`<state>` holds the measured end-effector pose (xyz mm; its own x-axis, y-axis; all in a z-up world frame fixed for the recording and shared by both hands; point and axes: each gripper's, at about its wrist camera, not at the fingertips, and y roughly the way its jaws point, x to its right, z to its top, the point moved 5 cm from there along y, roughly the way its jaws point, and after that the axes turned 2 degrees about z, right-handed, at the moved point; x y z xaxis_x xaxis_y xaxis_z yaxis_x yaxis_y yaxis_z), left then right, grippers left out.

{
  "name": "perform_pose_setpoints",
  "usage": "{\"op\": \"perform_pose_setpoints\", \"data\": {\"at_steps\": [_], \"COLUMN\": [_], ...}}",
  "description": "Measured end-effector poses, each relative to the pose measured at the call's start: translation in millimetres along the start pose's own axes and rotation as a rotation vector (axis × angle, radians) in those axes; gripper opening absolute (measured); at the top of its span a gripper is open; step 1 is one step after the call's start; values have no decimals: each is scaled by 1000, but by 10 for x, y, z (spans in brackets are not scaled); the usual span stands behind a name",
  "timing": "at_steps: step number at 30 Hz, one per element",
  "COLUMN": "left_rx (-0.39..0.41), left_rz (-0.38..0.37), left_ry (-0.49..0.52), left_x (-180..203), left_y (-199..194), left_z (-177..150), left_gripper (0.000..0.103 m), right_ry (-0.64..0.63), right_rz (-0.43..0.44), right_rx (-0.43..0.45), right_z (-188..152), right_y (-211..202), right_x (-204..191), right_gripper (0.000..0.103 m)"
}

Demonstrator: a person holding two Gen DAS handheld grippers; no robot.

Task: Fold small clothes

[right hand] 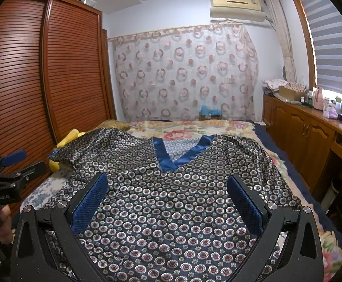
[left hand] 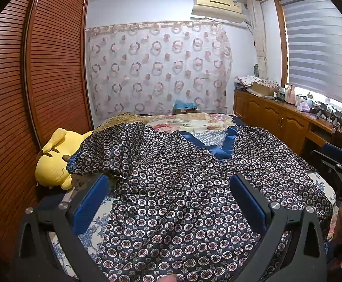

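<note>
Flat top (right hand: 171,211), neckline away, lengthwise.

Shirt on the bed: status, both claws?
Left claw open, right claw open, neither gripping. Shirt spread flat, unfolded. Left sleeve draped over yellow plush toy.

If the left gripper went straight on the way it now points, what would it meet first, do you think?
Most likely the patterned shirt spread on the bed: the open left gripper points over it, though depth is unclear.
</note>
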<state>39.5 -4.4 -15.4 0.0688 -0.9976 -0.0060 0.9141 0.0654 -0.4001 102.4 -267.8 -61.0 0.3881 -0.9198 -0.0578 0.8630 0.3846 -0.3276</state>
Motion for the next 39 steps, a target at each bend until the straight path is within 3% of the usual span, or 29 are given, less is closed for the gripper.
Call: {"op": "perform_pose_setpoints", "data": {"at_steps": [39], "left_rx": [7], "left_rz": [-5], "left_ry": [9], "left_x": [43], "left_y": [-55], "left_z": [39], "left_gripper": [103], "right_ry": [-3], "right_rz": [0], "right_rx": [5], "right_z": [-1], "right_y": [4], "right_x": [-33], "right_gripper": [103]}}
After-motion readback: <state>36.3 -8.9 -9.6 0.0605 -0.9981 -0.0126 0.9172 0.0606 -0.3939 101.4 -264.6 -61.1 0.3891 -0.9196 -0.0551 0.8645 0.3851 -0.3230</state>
